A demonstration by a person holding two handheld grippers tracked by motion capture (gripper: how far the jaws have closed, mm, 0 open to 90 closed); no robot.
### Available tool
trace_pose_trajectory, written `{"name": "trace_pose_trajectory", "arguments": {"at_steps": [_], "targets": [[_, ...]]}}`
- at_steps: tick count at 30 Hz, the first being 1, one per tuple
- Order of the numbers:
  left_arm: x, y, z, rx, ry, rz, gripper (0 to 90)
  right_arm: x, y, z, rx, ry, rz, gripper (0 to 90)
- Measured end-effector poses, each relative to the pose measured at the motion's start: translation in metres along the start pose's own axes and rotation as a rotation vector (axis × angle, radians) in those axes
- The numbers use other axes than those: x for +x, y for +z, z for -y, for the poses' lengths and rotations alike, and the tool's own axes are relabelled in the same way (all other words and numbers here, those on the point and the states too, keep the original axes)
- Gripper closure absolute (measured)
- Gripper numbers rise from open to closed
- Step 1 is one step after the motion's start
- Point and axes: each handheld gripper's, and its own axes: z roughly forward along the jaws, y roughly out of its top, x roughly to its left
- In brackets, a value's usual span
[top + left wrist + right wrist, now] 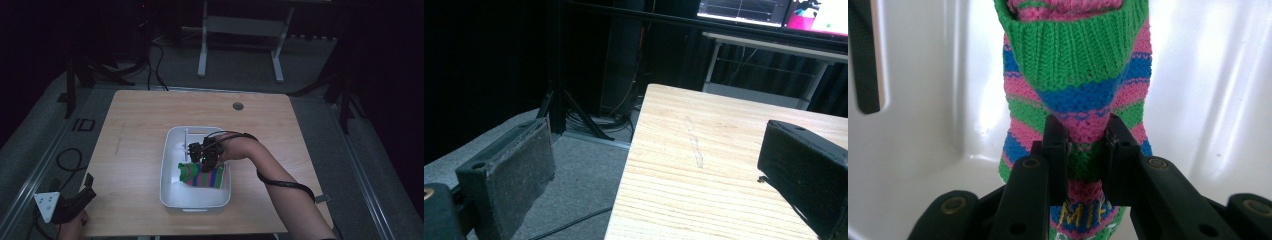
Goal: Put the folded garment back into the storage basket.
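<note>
The right claw (1082,145) pinches the striped sock (1075,75) tight between its two black jaws. The sock is pink, green and blue, and it lies inside the white tub (172,150), near the tub's front wall. The tub sits in the middle of the desk (135,125). The left claw (85,192) is wide open and holds nothing, far left of the tub, at the desk's front corner.

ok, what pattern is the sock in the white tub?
The sock has pink, green and blue knitted stripes with a green ribbed cuff; clearest in the right gripper view.
</note>
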Motion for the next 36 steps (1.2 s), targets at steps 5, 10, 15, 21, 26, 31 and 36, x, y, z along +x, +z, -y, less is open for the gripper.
{"name": "trace_pose_trajectory", "arguments": {"at_steps": [5, 10, 15, 21, 26, 31, 36], "targets": [[0.000, 0.000, 0.000, 0.002, 0.004, 0.003, 2.3, 0.000, 0.020, -0.001, 0.025, -0.004, -0.023, 75.5], [0.000, 0.000, 0.000, 0.003, 0.002, 0.005, 2.3, -0.001, 0.034, 0.001, 0.028, 0.004, -0.044, 73.5], [0.000, 0.000, 0.000, 0.004, 0.002, 0.006, 2.3, -0.002, 0.044, 0.001, 0.037, 0.010, -0.041, 66.3], [0.000, 0.000, 0.000, 0.004, 0.000, 0.007, 2.3, -0.001, 0.034, 0.002, 0.014, 0.035, -0.027, 42.6], [0.000, 0.000, 0.000, 0.001, 0.001, 0.007, 2.3, 0.001, 0.010, 0.006, -0.016, 0.059, 0.002, 36.6], [0.000, 0.000, 0.000, 0.002, -0.001, 0.006, 2.3, 0.005, -0.005, 0.012, -0.035, 0.062, 0.018, 35.9], [0.000, 0.000, 0.000, 0.001, -0.001, 0.005, 2.3, 0.007, -0.015, 0.020, -0.047, 0.068, 0.038, 35.8]]}}
